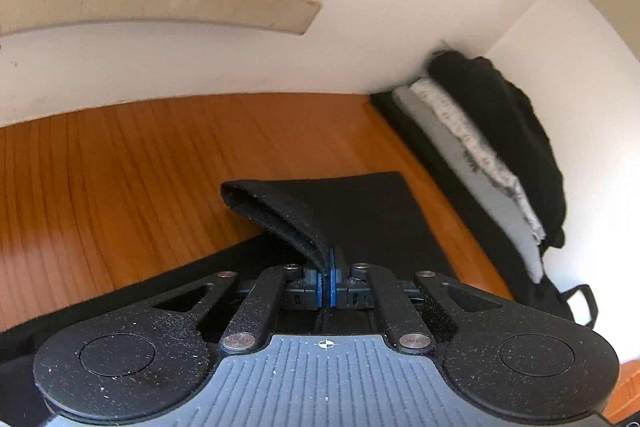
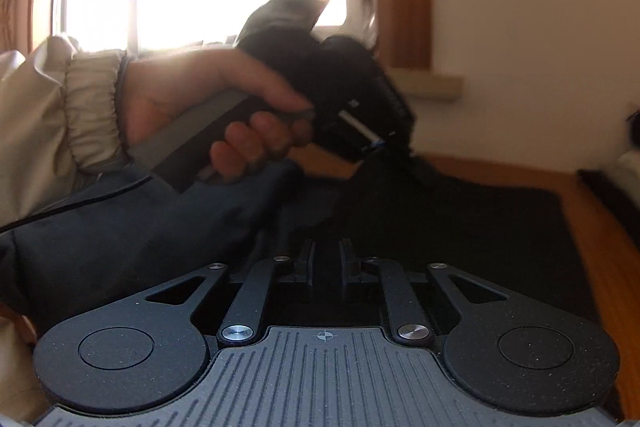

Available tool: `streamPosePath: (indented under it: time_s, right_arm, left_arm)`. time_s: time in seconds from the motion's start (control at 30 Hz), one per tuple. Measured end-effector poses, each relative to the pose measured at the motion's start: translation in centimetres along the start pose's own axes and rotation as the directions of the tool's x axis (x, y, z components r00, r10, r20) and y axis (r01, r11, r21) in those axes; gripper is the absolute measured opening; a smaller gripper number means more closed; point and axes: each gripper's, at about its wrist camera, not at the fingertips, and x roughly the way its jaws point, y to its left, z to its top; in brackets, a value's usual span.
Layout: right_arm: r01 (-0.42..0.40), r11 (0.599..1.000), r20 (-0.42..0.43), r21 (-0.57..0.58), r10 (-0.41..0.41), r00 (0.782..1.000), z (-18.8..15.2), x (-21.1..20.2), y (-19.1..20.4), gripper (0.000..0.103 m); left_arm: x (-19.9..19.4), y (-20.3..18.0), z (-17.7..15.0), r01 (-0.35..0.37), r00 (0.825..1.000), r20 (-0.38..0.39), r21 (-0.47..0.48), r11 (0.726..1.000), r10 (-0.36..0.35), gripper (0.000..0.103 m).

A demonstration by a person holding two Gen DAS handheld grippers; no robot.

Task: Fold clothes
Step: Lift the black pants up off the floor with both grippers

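Your left gripper (image 1: pixel 325 277) has its jaws pressed together on a fold of the black garment (image 1: pixel 360 211), the blue pads pinching the hem so that a flap of cloth rises from the grip and arches off to the left. The rest of that garment lies flat on the wooden table (image 1: pixel 120 167), spread ahead of the jaws and under them.

Your right gripper (image 2: pixel 325 263) shows a narrow gap between its jaws. Dark cloth lies close in front of and below them, but the view is too dark to tell whether the pads press on it.

From the right wrist you see your left hand (image 2: pixel 224 115), cuffed in a cream sleeve (image 2: pixel 88 107), wrapped round the other gripper's handle, its tip pulling a peak of the black cloth up off the table.

Further out, against the white wall (image 1: pixel 360 27), a stack of folded clothes (image 1: pixel 480 147) sits on the table's far right: grey and speckled pieces, a black one on top.
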Motion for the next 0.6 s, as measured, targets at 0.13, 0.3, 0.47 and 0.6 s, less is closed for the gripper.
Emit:
streamPosePath:
  time_s: [0.13, 0.3, 0.47, 0.6]
  right_arm:
    - [-0.018, 0.999, -0.073, -0.036, 0.015, 0.997, 0.8, 1.4, 0.2, 0.027]
    - [0.015, 0.993, -0.137, -0.118, -0.031, 0.99, 0.9, 2.5, 0.7, 0.031]
    - [0.004, 0.997, -0.093, -0.08, -0.012, 0.996, 0.6, 2.1, 0.0, 0.002]
    - [0.011, 1.0, 0.002, -0.017, -0.011, 1.0, 0.8, 0.5, -0.6, 0.001]
  left_arm:
    - [1.0, 0.9, 0.1, 0.021, 1.0, 0.001, -0.021, 1.0, -0.021, 0.004]
    - [1.6, 1.4, 0.3, 0.029, 1.0, -0.008, -0.014, 0.999, -0.029, 0.004]
    - [2.0, 1.5, 0.7, 0.039, 0.999, -0.013, -0.015, 0.999, -0.039, 0.007]
    - [2.2, 1.8, 0.8, 0.05, 0.999, -0.008, -0.01, 0.999, -0.05, 0.007]
